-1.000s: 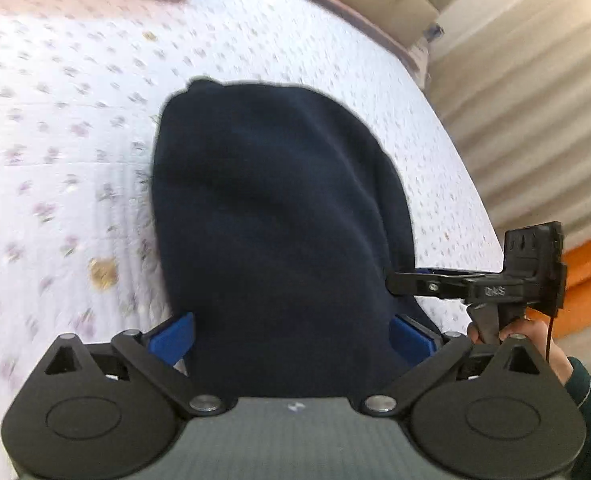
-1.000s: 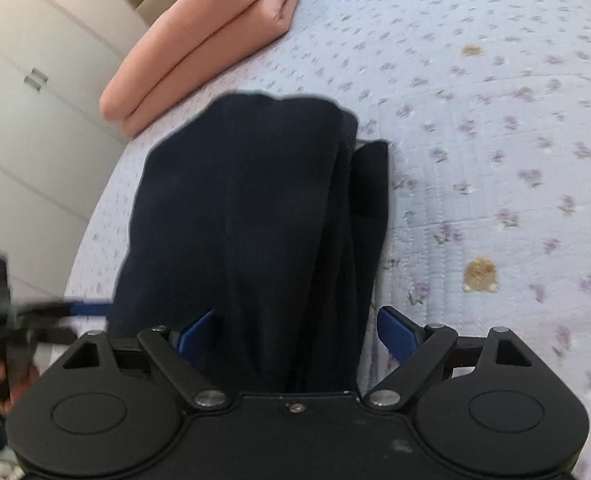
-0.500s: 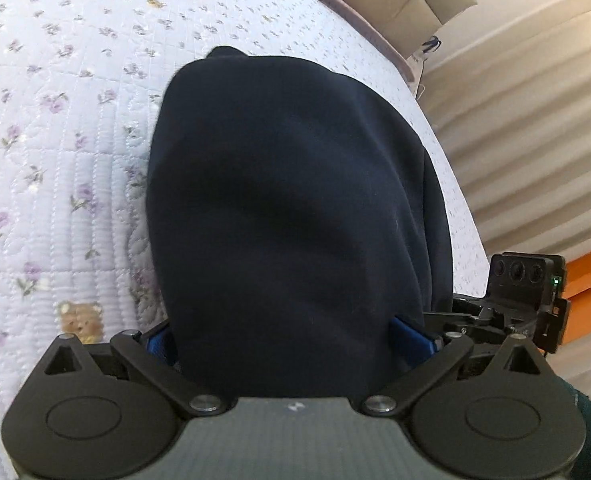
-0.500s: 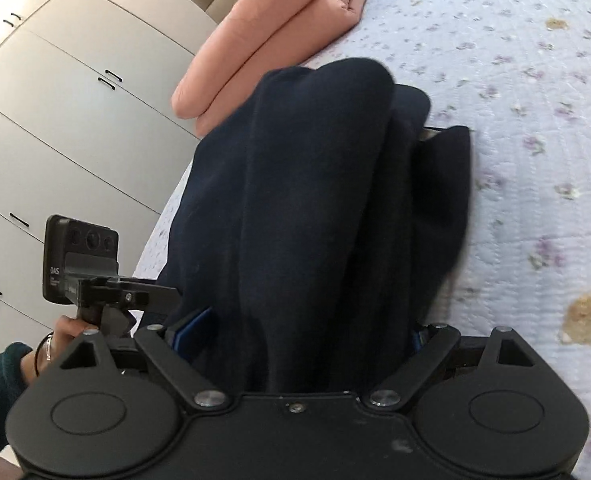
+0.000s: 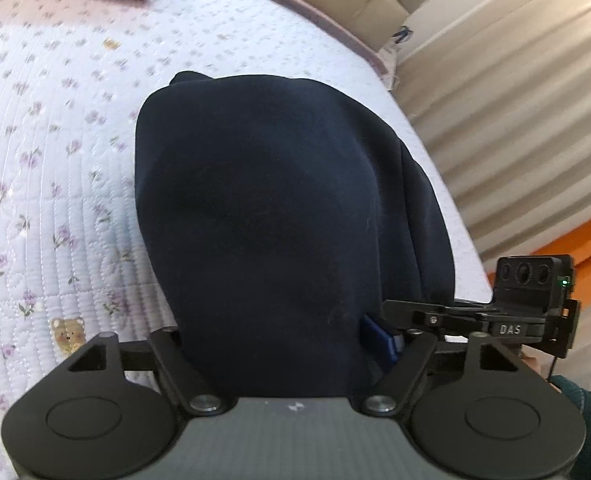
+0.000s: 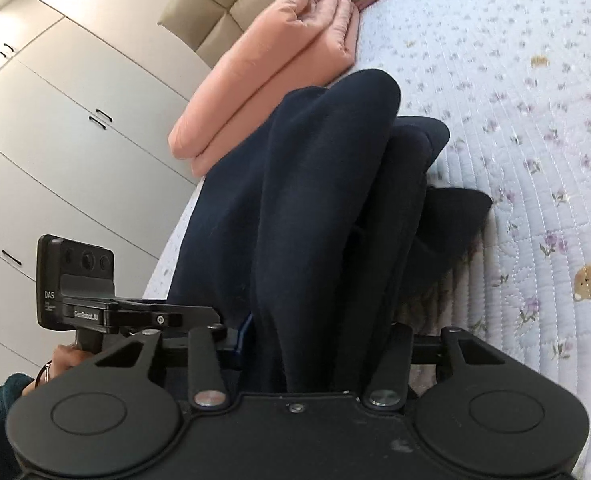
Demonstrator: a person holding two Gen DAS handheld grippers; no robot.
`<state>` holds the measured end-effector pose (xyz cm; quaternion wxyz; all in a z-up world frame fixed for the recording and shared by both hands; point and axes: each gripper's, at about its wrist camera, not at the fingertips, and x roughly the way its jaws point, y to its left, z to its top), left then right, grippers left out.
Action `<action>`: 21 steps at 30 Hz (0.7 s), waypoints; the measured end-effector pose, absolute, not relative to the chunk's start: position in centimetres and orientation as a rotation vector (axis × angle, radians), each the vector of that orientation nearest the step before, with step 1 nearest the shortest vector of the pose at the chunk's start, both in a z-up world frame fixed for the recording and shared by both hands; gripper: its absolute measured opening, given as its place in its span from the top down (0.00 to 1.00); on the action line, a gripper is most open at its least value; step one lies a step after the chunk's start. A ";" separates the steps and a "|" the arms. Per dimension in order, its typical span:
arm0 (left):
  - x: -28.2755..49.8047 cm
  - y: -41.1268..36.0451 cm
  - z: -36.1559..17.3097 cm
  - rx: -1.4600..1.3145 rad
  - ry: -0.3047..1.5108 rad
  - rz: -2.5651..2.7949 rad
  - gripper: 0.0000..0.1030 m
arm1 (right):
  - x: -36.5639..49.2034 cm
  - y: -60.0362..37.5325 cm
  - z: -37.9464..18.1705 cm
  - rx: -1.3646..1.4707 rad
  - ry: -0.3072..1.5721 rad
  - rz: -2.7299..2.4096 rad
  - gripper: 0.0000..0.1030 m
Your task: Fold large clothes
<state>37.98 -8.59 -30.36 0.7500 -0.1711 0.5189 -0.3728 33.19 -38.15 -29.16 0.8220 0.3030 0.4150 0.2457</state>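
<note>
Left wrist view: the left gripper (image 5: 279, 340) at bottom centre is closing its jaws around the near edge of the navy garment (image 5: 271, 216), which fills mid-frame on the floral quilt (image 5: 47, 160). Right wrist view: the right gripper (image 6: 319, 344) is likewise closing on bunched folds of the garment; both should bite every layer evenly before lifting, or the inner plies may slip.

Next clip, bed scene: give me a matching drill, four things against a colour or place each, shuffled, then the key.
Things:
1. garment
2. folded quilt
3. bedspread
4. wardrobe doors

Descriptions:
A. salmon pink, near the headboard
B. off-white with dark handles
C. dark navy, between the jaws of both grippers
D. pale, quilted, small purple flowers

Pairs: 1-C, 2-A, 3-D, 4-B
</note>
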 end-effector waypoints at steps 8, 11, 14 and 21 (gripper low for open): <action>34.1 -5.6 -22.2 -0.324 1.065 -0.864 0.26 | 28.7 -35.3 -21.5 0.650 0.806 0.537 0.43; 30.9 -2.9 -19.6 -0.305 1.063 -0.858 0.26 | 26.2 -32.8 -19.2 0.662 0.789 0.568 0.44; 27.0 0.5 -17.9 -0.286 1.060 -0.826 0.24 | 23.6 -29.0 -17.5 0.634 0.799 0.598 0.44; 20.1 5.8 -18.3 -0.291 1.093 -0.769 0.24 | 18.4 -22.6 -18.1 0.664 0.891 0.622 0.44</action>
